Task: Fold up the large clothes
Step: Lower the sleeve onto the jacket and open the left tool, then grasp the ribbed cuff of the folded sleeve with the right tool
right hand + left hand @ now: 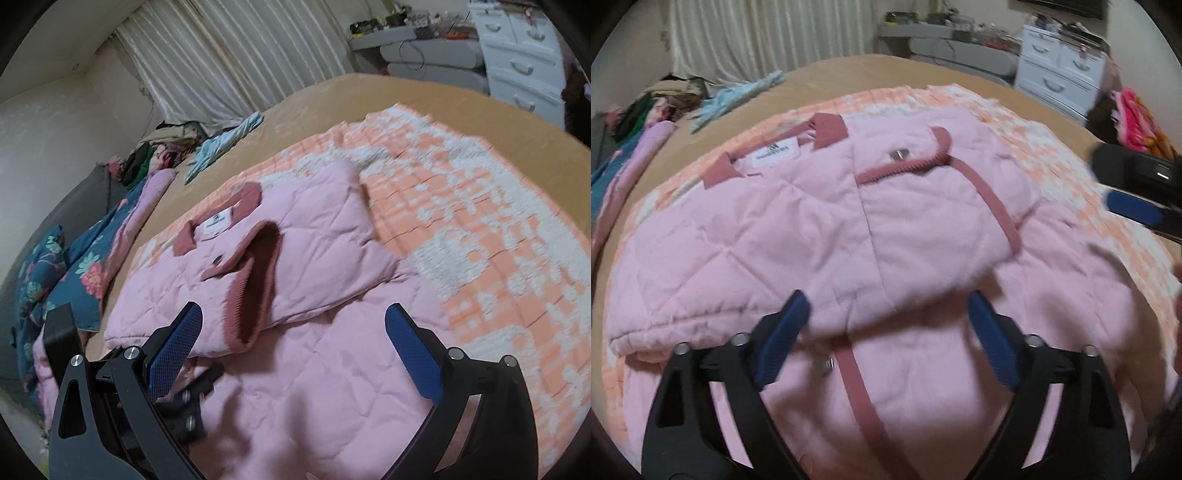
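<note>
A pink quilted jacket [768,229] with dusty-rose trim lies on a checked orange-and-white blanket [1045,155], collar and white label [774,156] at the far end. Both sleeves are folded in over its body; the rose cuff [255,288] of one gapes open. My left gripper [888,299] hovers open just above the folded sleeve's near edge, nothing between its blue pads. My right gripper [294,310] is also open over the jacket [314,391], empty, with the cuff just beyond its fingertips. It shows at the right edge of the left wrist view as well.
The blanket [491,229] lies on a tan bed cover [857,70]. Along the left side are a floral teal quilt [74,273], a light-blue garment [738,96] and a pile of clothes [661,107]. White drawers [1060,74] and a cluttered grey unit stand behind the bed.
</note>
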Demonstrator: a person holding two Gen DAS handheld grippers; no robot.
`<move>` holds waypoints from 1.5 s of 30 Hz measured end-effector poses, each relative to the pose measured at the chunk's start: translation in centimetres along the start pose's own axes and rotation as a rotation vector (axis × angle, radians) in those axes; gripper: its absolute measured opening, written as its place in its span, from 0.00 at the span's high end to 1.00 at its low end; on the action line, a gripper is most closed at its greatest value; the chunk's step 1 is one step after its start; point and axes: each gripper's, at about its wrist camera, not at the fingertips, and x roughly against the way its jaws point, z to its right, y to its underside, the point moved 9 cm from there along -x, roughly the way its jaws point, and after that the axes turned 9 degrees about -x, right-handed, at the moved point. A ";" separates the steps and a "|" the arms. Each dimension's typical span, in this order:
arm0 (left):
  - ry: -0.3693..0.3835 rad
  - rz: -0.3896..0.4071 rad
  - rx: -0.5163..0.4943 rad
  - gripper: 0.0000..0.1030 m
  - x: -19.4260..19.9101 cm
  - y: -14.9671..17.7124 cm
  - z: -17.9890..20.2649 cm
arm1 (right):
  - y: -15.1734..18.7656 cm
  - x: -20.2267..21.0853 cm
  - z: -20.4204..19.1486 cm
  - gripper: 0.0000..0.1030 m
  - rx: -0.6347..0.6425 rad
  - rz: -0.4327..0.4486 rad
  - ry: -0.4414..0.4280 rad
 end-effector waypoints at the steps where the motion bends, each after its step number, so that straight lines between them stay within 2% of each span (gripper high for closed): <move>1: 0.008 -0.003 0.002 0.15 0.3 0.3 -0.1 | 0.1 -0.2 -0.2 0.04 -0.005 -0.011 -0.008; 3: 0.017 -0.010 0.016 0.11 1.1 1.0 -1.1 | 0.5 -0.8 -0.8 0.04 -0.009 -0.036 -0.029; 8: 0.003 -0.008 0.104 0.09 3.1 2.3 -5.8 | 1.5 -3.0 -2.9 0.05 -0.032 -0.096 -0.061; 11: -0.028 0.011 0.187 0.09 4.4 2.8 -9.7 | 2.3 -4.3 -4.0 0.22 -0.036 -0.135 -0.086; 17: -0.060 0.054 0.337 0.09 6.2 3.9 -15.7 | 3.9 -7.6 -4.9 0.23 -0.022 -0.240 -0.093; 19: -0.072 0.068 0.369 0.09 6.6 4.2 -17.1 | 4.1 -8.0 -4.9 0.43 0.002 -0.243 -0.092; 20: -0.080 0.072 0.387 0.09 6.7 4.4 -17.8 | 4.0 -8.0 -5.0 0.61 0.023 -0.231 -0.094; 21: -0.082 0.075 0.396 0.09 6.7 4.5 -18.2 | 3.8 -7.9 -5.1 0.72 0.038 -0.225 -0.105; 24: -0.086 0.078 0.437 0.09 6.9 4.8 -19.5 | 3.0 -7.4 -6.5 0.80 0.128 -0.173 -0.105; 26: -0.090 0.081 0.454 0.09 7.0 4.7 -20.2 | 1.4 -6.0 -8.6 0.81 0.260 -0.091 -0.112; 29: -0.108 0.089 0.459 0.09 7.2 4.4 -21.0 | -0.9 -3.6 -11.1 0.81 0.385 0.031 -0.156; 32: -0.107 0.087 0.478 0.09 6.8 3.6 -21.4 | -2.2 -2.5 -12.0 0.81 0.488 0.113 -0.144; 34: -0.084 0.088 0.493 0.09 6.3 2.9 -21.3 | -2.5 -2.9 -11.5 0.81 0.502 0.120 -0.116; 38: -0.035 0.069 0.517 0.09 4.3 1.6 -20.5 | -2.2 -5.7 -8.6 0.81 0.527 0.088 0.002; 41: -0.023 0.047 0.504 0.09 3.0 0.8 -19.3 | -2.1 -6.9 -6.7 0.81 0.444 0.032 0.013; 45: -0.017 0.039 0.487 0.09 2.1 0.1 -18.2 | -1.5 -7.6 -6.4 0.80 0.418 -0.006 0.027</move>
